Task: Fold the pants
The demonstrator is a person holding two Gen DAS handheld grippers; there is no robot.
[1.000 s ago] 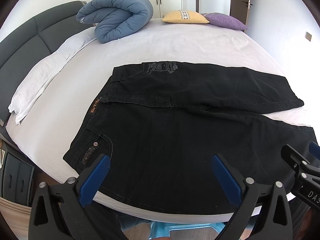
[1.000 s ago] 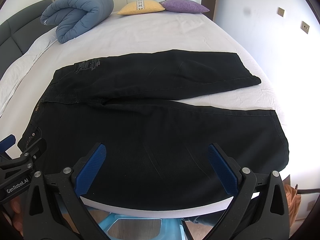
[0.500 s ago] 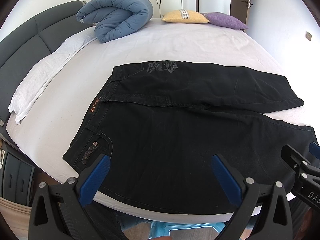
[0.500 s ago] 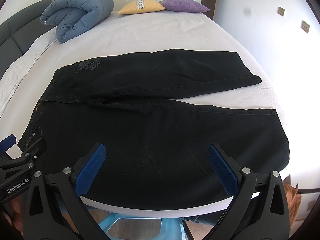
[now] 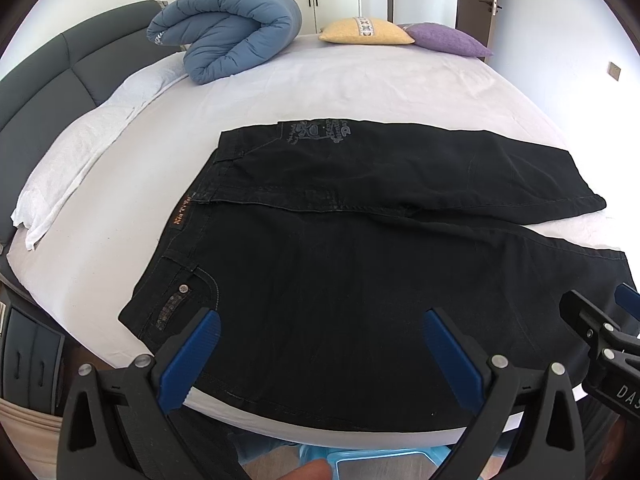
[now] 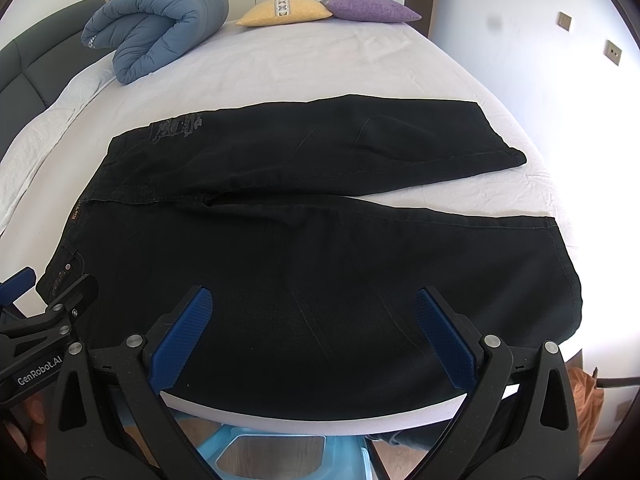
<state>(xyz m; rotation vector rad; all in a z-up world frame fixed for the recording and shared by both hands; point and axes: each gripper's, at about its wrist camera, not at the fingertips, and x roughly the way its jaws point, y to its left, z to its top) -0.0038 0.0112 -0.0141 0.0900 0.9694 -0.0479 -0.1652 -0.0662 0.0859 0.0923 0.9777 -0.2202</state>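
Two grippers hang over the near edge of the bed (image 5: 360,92), and both are wide open and hold nothing. The left gripper (image 5: 320,356) is above the near side seam of the pants (image 5: 340,280), a little toward the waist; its blue pads (image 5: 192,356) do not touch the cloth. The right gripper (image 6: 312,332) is beside it, over the near leg (image 6: 360,280), toward the hem. Each one looks forward across the bed and slightly down. A fingertip of the person shows below the left gripper, so the hand is under the tool.

Lying flat on the bed, the pants are black, with the waist (image 5: 184,220) to the left and the two legs to the right. Their near edge reaches the bed edge and seems to hang over it a little. The far leg (image 5: 440,176) opens away from the near one, with a wedge of white sheet between the hems.

I judge the cloth to be thick cotton, like denim: soft and limp, not fragile, rather heavy for a garment, and not slippery on the sheet. It will sag between two hold points. The firm places are the waistband and the hem (image 6: 568,280), where the layers are stitched. To lay one leg on the other, I would take the near waist corner with the left and the near hem with the right.

Beyond the pants are a rolled blue duvet (image 5: 224,32) and two cushions.
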